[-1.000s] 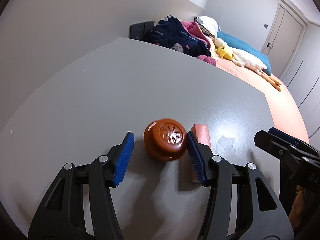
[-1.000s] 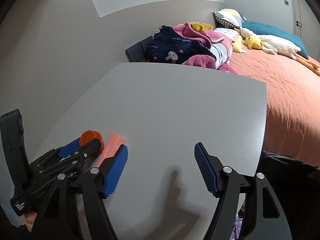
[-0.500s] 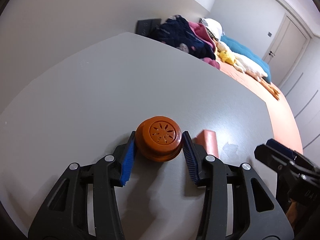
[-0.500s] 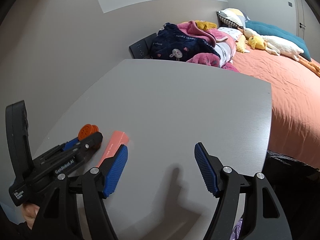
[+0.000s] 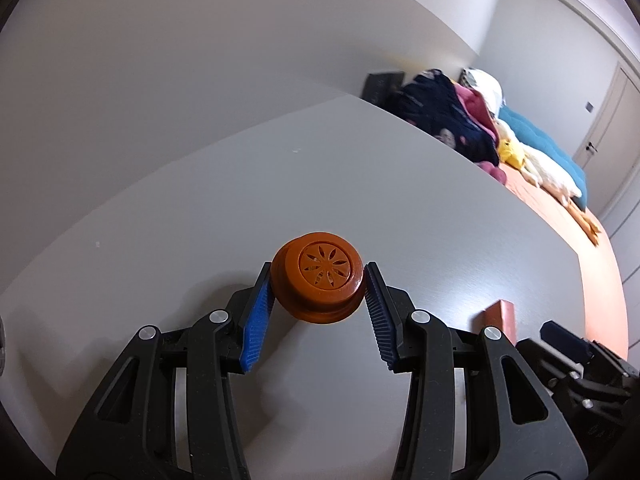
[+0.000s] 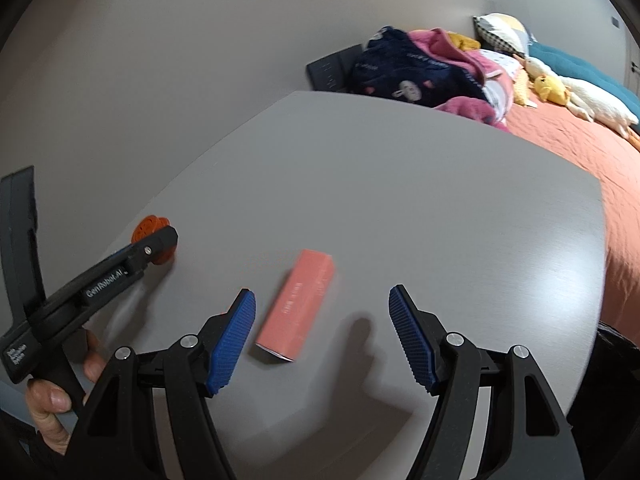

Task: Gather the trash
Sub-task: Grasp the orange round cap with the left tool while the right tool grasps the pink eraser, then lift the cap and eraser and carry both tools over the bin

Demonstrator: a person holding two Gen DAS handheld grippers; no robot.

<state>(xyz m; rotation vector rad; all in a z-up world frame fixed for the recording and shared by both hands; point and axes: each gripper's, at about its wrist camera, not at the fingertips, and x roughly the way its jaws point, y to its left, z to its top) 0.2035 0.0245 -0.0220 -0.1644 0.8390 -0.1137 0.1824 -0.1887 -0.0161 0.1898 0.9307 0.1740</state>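
Note:
A round orange lid [image 5: 320, 276] with a flower cut-out sits between the blue pads of my left gripper [image 5: 318, 276], which is shut on it just above the grey table [image 5: 200, 184]. The right wrist view shows the same lid [image 6: 150, 232] half hidden behind the left gripper [image 6: 160, 242]. A pink oblong box [image 6: 298, 306] lies flat on the table, just ahead of my right gripper [image 6: 322, 300] and nearer its left pad; that gripper is open and holds nothing. The box's end [image 5: 498, 314] shows at the right in the left wrist view.
A person's hand [image 6: 52, 396] grips the left tool's handle. Beyond the table's far edge lies a bed with an orange cover [image 6: 600, 148], a pile of clothes [image 6: 420, 72] and plush toys [image 6: 568, 92]. Something black [image 6: 616, 360] sits below the table's right edge.
The left gripper closed on the orange lid and carried it left, away from the pink box. The right gripper swung toward the box, which now lies ahead of its pads.

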